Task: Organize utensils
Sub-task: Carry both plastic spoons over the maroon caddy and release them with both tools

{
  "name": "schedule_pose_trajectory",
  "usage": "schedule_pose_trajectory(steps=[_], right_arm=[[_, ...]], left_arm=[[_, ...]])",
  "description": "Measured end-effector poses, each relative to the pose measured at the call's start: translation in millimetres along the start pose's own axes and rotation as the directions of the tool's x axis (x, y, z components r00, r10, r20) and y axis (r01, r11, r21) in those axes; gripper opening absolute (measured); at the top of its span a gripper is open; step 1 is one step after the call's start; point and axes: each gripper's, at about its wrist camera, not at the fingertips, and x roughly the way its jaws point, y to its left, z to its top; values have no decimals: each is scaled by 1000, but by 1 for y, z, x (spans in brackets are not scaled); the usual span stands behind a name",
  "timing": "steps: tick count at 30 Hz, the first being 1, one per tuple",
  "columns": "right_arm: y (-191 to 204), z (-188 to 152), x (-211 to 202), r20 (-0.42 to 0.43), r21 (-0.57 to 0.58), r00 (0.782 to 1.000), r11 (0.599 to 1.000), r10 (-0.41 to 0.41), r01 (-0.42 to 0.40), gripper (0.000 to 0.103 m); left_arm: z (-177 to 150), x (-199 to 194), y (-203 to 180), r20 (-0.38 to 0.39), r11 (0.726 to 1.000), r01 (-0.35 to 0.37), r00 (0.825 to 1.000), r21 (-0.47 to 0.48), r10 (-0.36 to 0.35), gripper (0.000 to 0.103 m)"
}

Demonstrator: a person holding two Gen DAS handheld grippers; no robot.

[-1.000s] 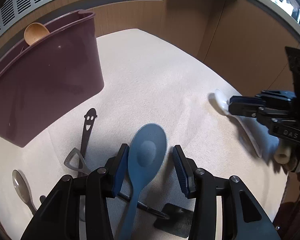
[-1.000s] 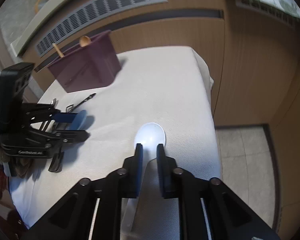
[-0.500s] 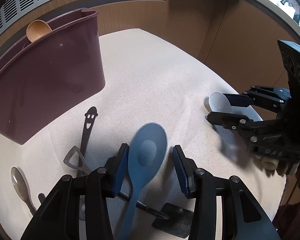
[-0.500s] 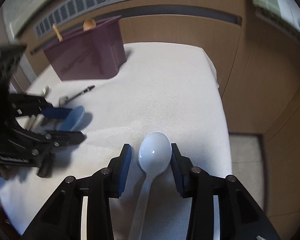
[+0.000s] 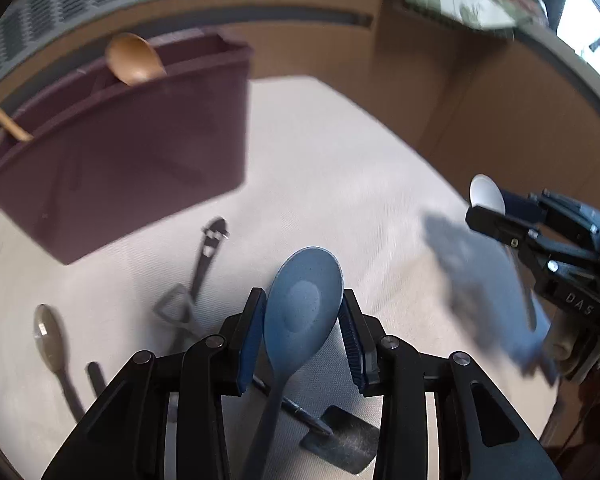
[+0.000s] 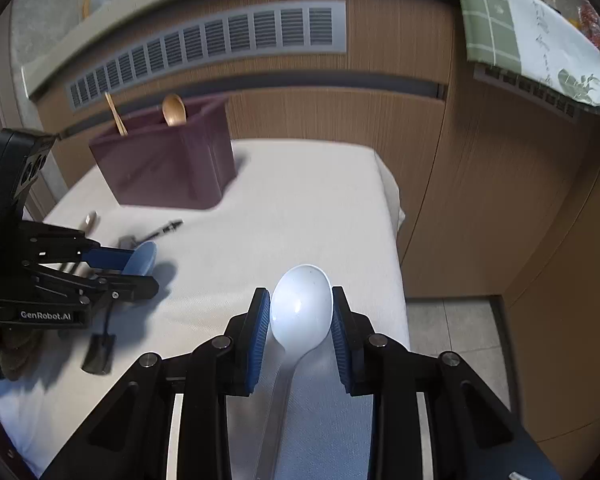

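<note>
Both grippers were loaded. The left gripper (image 5: 302, 338) had its pads pressed against the bowl of a blue spoon (image 5: 304, 308), whose handle ran back toward six o'clock under the tool; the spoon looked lifted off the cloth. The right gripper (image 6: 300, 326) was likewise clamped on a white spoon (image 6: 301, 306), bowl forward at twelve, handle trailing to six.

What mattered was the bin (image 5: 132, 152). From the left gripper it stood near, at about ten o'clock, with a wooden spoon (image 5: 134, 60) upright inside it. From the right gripper it stood well apart, at about eleven o'clock across the table (image 6: 300, 208). So the left was nearer, and I judged each spoon would have to be tipped handle-down to drop into the bin.
</note>
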Motion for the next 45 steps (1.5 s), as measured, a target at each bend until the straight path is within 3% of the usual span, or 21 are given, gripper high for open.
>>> schedule_pose_trajectory(steps=[4, 6, 8, 9, 10, 11, 13, 15, 16, 17, 22, 31, 41, 45], right_arm=[[6, 8, -11, 66, 23, 997, 999, 40, -42, 27], [10, 16, -17, 104, 38, 993, 997, 61, -65, 27], [16, 29, -26, 161, 43, 984, 995, 77, -85, 27], [21, 40, -33, 204, 37, 975, 995, 88, -98, 27], [25, 51, -43, 248, 26, 964, 994, 98, -108, 27], [30, 63, -53, 294, 11, 950, 994, 104, -112, 27], [43, 96, -76, 399, -31, 911, 994, 109, -106, 27], [55, 128, -96, 496, -69, 860, 992, 123, -102, 27], [62, 145, -103, 534, -84, 835, 991, 129, -100, 27], [66, 157, -105, 549, -94, 824, 990, 139, -104, 27], [87, 196, -90, 559, -147, 802, 977, 209, -153, 27], [102, 217, -13, 542, -93, 807, 972, 232, -217, 28], [108, 211, 57, 497, -63, 849, 984, 177, -168, 28], [101, 208, 75, 455, -54, 875, 986, 167, -160, 30]], left_arm=[[-2, -38, 15, 132, 997, 34, 991, -76, -23, 37], [-1, -65, 24, 224, 992, 44, 974, -119, -16, 36], [4, -96, 31, 323, 989, 47, 946, -143, 2, 32], [10, -116, 36, 384, 987, 47, 923, -151, 14, 29], [16, -134, 42, 440, 986, 47, 898, -161, 29, 8], [25, -157, 48, 501, 983, 48, 864, -175, 47, 7], [43, -188, 62, 574, 980, 56, 816, -190, 64, 6], [57, -208, 71, 617, 977, 44, 781, -207, 96, 6], [63, -216, 77, 631, 977, 43, 769, -210, 102, 6], [68, -220, 84, 637, 976, 48, 764, -210, 100, 6], [78, -218, 112, 625, 973, -3, 766, -229, 149, 6], [74, -186, 145, 537, 961, -87, 814, -262, 220, 6], [66, -138, 176, 442, 953, -79, 872, -293, 209, 6], [69, -118, 182, 425, 954, -24, 892, -300, 156, 9]])
